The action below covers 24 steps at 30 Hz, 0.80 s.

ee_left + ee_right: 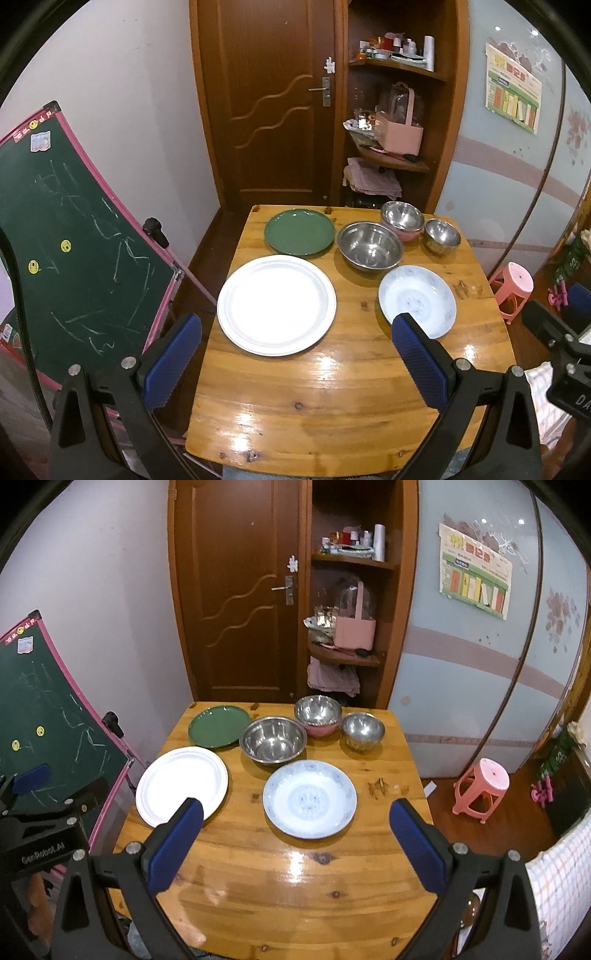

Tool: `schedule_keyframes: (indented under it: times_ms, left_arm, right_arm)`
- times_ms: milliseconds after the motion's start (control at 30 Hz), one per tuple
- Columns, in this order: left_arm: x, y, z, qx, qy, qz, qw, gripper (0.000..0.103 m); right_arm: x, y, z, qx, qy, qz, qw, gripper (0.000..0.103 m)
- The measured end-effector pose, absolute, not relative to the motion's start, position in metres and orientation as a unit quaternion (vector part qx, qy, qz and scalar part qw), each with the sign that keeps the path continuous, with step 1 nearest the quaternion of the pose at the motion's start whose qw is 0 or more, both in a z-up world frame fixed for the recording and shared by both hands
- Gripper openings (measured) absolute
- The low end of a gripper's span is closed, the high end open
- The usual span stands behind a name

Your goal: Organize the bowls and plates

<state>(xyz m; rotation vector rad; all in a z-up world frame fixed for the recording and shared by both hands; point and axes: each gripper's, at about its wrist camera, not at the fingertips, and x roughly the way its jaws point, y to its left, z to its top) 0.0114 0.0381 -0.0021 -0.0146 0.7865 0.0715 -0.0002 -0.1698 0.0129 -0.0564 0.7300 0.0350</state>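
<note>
Both grippers hang above the near edge of the wooden desk (332,398), and both are wide open with nothing between the blue pads. The left gripper (295,332) has its fingers (173,360) spread so far that the white plate (276,305) sits just ahead of the gap, closer to the left finger, while the right finger's tip overlaps the near rim of the pale blue patterned plate (417,300) in the left wrist view. Beyond the white plate, farther from the fingers, lies the green plate (300,232). Over to the right gripper (295,818): the pale blue patterned plate lies straight ahead between its 2 fingers (417,843), apart from both, and the left finger's tip covers the near edge of the white plate in that view. Past the blue plate comes the large steel bowl (273,740), just beside the green plate. Behind it, a steel bowl nested in a pink bowl (318,716), and off toward the right finger's side a small steel bowl (362,731) on its own, near the nested pair. All 6 pieces rest on the far half of the desk; the near half under the fingers shows only glossy wood. At the left edge of the right wrist view, part of the left gripper is visible in front of a green chalkboard (55,716).
</note>
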Motion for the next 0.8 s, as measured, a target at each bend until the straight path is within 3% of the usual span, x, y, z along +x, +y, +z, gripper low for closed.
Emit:
schedule_keyframes:
  times_ms: [800]
  left_arm:
    - [0.074,0.135,-0.035,-0.042,0.398,0.069,0.914,0.102]
  right_arm:
    - [0.070,-0.128,-0.001,-0.018,0.386,0.110,0.916,0.101]
